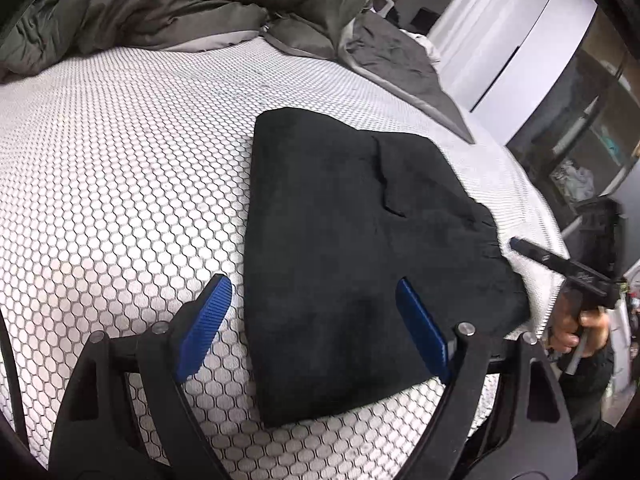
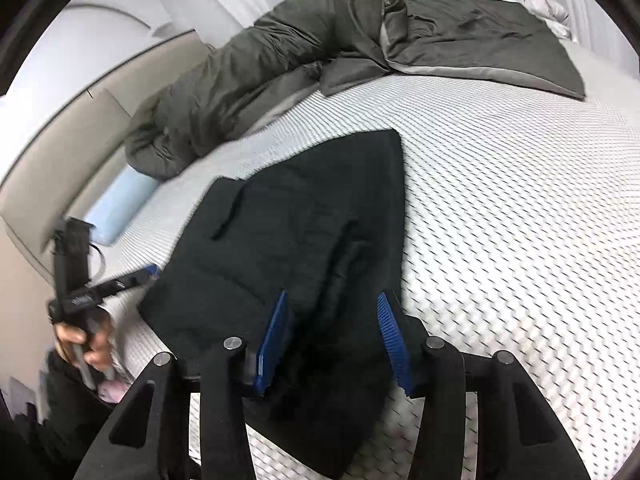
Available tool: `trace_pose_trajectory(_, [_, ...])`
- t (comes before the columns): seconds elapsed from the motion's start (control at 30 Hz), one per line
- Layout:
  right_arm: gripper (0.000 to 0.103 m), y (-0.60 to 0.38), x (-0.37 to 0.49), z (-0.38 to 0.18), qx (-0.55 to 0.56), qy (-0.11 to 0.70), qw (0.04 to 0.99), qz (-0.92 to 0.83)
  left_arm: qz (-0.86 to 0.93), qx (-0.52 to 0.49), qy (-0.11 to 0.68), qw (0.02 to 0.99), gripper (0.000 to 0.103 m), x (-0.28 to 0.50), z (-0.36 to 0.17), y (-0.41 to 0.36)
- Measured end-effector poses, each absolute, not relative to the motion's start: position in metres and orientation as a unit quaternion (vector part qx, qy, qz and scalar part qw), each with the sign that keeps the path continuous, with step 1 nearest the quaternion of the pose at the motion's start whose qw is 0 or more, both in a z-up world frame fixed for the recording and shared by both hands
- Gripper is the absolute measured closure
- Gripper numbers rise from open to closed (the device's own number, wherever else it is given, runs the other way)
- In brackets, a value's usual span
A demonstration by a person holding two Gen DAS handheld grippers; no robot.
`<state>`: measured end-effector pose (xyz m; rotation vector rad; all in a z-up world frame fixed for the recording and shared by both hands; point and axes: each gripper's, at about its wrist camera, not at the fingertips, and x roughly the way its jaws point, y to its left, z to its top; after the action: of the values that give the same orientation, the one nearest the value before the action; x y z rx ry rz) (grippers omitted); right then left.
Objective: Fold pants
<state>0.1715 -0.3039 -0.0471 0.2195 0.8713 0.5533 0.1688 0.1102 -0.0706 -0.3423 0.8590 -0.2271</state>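
Note:
The black pants [image 1: 360, 240] lie folded into a thick rectangle on the white honeycomb-patterned mattress [image 1: 120, 160]. My left gripper [image 1: 312, 300] is open just above the near edge of the pants, one blue pad [image 1: 204, 324] over the mattress, the other over the fabric. My right gripper [image 2: 332, 320] is open, its blue pads [image 2: 272, 344] on either side of a raised fold of the pants [image 2: 300, 220]. In the left wrist view the right gripper [image 1: 560, 264] shows at the far right, held by a hand. In the right wrist view the left gripper [image 2: 120, 284] shows at the left.
A crumpled grey duvet [image 1: 180, 8] is piled along the far side of the bed. A light blue pillow [image 2: 120, 204] lies by the beige headboard [image 2: 48, 160]. A white wardrobe [image 1: 520, 40] stands beyond the bed's right edge.

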Motion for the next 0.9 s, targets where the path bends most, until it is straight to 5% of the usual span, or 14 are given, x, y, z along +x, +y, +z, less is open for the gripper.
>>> trace_pose_trajectory(0.9, [0.058,-0.278,0.172,-0.065,0.09,0.468,0.825,0.303,-0.112,-0.13,0.424,0.889,0.02,0.176,-0.074,0.082])
